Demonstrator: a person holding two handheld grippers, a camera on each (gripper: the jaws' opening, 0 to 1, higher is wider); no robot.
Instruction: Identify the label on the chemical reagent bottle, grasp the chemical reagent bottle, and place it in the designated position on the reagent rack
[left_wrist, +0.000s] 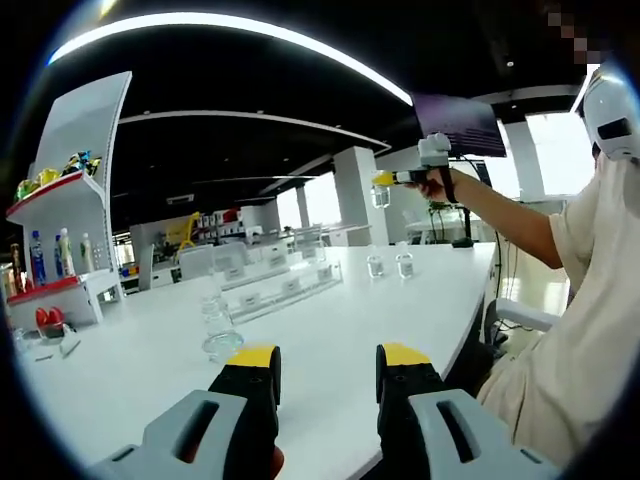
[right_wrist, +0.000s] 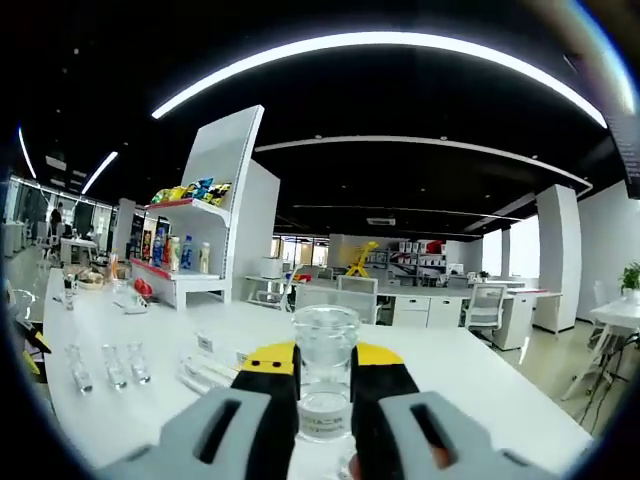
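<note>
My right gripper (right_wrist: 324, 375) is shut on a clear glass reagent bottle (right_wrist: 325, 335) with a white label low on its body; the label's text is too small to read. From the left gripper view, that right gripper (left_wrist: 392, 179) is held high above the white table (left_wrist: 330, 320) by a person's hand, with the bottle (left_wrist: 380, 196) hanging below its yellow tips. My left gripper (left_wrist: 328, 362) stands open low over the table's near edge, nothing between its fingers. A clear tiered reagent rack (left_wrist: 285, 285) lies across the middle of the table.
One clear bottle (left_wrist: 218, 330) stands just ahead of my left gripper, and two more (left_wrist: 375, 265) stand farther back. Several small bottles (right_wrist: 112, 368) line the table beside the rack (right_wrist: 205, 368). A white shelf unit with drinks (left_wrist: 70, 240) stands at the left. The person sits at the right.
</note>
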